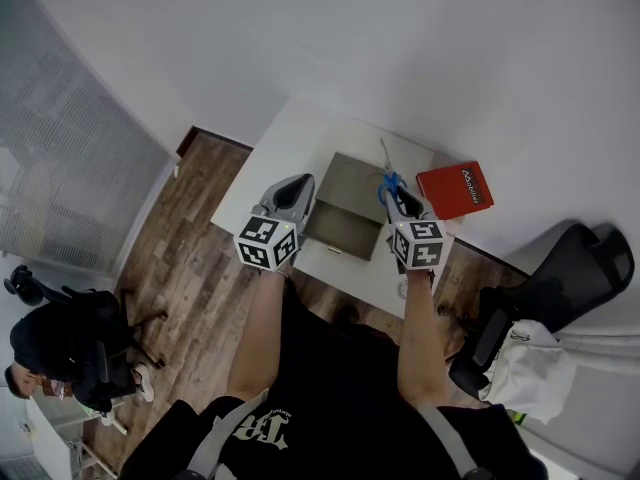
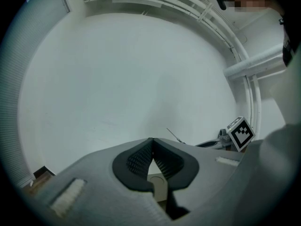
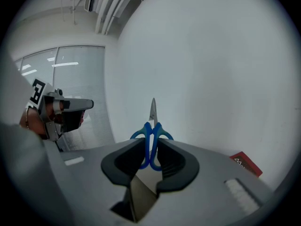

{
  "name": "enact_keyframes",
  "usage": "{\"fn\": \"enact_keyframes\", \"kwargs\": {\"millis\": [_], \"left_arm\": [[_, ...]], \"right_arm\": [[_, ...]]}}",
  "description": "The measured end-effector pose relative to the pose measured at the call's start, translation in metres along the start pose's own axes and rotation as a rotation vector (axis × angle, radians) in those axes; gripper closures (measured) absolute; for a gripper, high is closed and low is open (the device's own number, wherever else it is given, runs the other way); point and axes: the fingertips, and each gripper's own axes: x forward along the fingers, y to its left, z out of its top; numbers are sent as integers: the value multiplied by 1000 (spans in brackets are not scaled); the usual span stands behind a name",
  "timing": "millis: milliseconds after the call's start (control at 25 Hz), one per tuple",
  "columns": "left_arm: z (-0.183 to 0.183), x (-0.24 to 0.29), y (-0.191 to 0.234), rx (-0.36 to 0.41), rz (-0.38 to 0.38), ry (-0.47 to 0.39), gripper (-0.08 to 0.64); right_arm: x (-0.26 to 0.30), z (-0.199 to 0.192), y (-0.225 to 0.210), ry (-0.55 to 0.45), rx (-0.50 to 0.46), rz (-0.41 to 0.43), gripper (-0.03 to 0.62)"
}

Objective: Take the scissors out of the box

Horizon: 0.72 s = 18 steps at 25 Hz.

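Holding the scissors point(image 3: 151, 140) by their blue handle loops, our right gripper point(image 3: 150, 147) has its dark ribbed pads pressed on the plastic from both sides. We note two rounded blue loops lying side by side between the pads. The short, pale metal blades are closed to a single point and stick straight out ahead of the jaws. In the head view the scissors point(image 1: 388, 183) sit at the tip of the right gripper point(image 1: 405, 203), blades pointing away from us, just to the left-hand side of its jaws and over the near edge of the box point(image 1: 352, 180).

The box is flat, grey-brown card, open, with one flap standing up on the far side. It lies below and between the two grippers on a smooth white table point(image 1: 290, 148). We cannot tell from this height what lies inside.

Our left gripper point(image 2: 153, 147) has its ribbed pads meeting at the tips, nothing between them. It is level with the right gripper, on the other side of the box point(image 1: 290, 196).

A red, flat packet with white lettering point(image 1: 455, 189) lies on the table ahead and to the right of the right gripper. A black office chair point(image 1: 570, 268) with a white cloth point(image 1: 535, 368) on it stands farther right.
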Motion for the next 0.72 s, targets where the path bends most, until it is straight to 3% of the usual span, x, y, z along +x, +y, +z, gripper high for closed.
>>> {"fn": "enact_keyframes", "kwargs": {"millis": [720], "left_arm": [[-2, 5, -1, -14, -20, 5, 558]], "right_arm": [[3, -4, -1, 10, 8, -8, 505]]}}
